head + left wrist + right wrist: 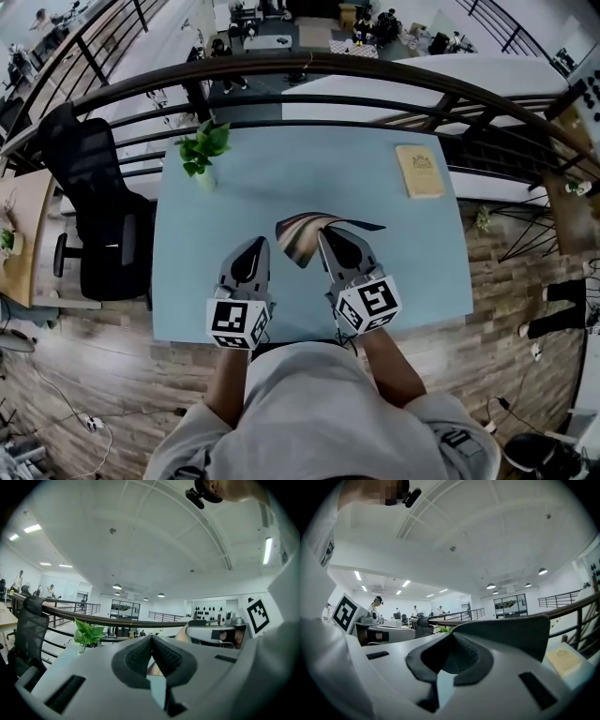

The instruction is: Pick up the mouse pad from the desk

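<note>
The mouse pad is lifted off the light blue desk and hangs bent, with its striped face toward me and its dark underside trailing to the right. My right gripper is shut on its near edge. In the right gripper view the pad stands as a dark sheet rising from the closed right gripper. My left gripper hovers just left of the pad, shut and holding nothing. In the left gripper view the left gripper has its pads pressed together.
A small potted plant stands at the desk's far left corner and a tan notebook lies at the far right. A curved railing runs behind the desk, and a black office chair stands to its left.
</note>
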### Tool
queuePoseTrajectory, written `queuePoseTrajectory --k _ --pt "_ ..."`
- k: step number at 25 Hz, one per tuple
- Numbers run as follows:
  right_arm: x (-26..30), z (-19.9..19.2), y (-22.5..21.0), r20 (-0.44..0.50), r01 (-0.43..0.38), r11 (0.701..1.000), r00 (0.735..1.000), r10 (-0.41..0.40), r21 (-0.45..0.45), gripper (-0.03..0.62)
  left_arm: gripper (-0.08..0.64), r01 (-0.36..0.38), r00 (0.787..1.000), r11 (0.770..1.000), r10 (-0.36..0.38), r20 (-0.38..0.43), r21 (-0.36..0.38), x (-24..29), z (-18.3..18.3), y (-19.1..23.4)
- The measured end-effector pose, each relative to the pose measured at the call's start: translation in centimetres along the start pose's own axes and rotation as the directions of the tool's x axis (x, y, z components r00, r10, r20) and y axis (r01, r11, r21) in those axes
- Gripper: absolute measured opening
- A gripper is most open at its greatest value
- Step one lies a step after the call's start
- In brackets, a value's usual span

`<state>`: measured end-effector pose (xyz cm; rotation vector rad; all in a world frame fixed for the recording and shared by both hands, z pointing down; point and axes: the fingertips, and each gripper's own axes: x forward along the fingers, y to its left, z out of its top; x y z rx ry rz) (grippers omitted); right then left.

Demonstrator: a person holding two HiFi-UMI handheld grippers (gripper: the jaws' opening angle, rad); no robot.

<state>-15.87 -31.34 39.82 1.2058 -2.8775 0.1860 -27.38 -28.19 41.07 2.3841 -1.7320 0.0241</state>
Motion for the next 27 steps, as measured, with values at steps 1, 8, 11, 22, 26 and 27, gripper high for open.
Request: queuePoseTrajectory --k 1,8,11,22,26,27 --pt "-0.1 0.0 -0.1 0.000 0.002 1.000 1.000 -0.002 -0.002 0.017 0.011 0.002 1.000 1.000 -0.002 -0.002 0.000 0.0 -0.1 -0.1" --pt "-0.2 -0.3 -0.4 -0.004 0.016 1.000 1.000 -0.016 -0.003 0.017 0.011 0.019 1.000 1.000 -0.019 -0.010 0.003 0.6 -0.3 -0.3" --pt "-0.1 -0.3 -0.5 -0.007 0.017 1.000 1.000 -0.017 -0.004 0.017 0.011 0.024 1.000 1.000 -0.023 -0.009 0.004 0.8 -0.3 -0.4" --pt "0.0 -0.5 -0.8 -0.011 0.015 1.000 1.000 -0.015 -0.003 0.017 0.011 0.022 1.000 1.000 -0.022 -0.016 0.003 1.2 -0.5 -0.5" --pt "-0.1 -0.7 -1.0 -0.015 0.017 1.000 1.000 -0.017 0.002 0.017 0.011 0.020 1.000 1.000 -0.020 -0.022 0.003 1.2 -0.7 -0.6" --pt "-0.2 -0.7 -1.1 -0.016 0.018 1.000 1.000 -0.018 0.003 0.017 0.011 0.020 1.000 1.000 -0.020 -0.023 0.003 1.2 -0.7 -0.6"
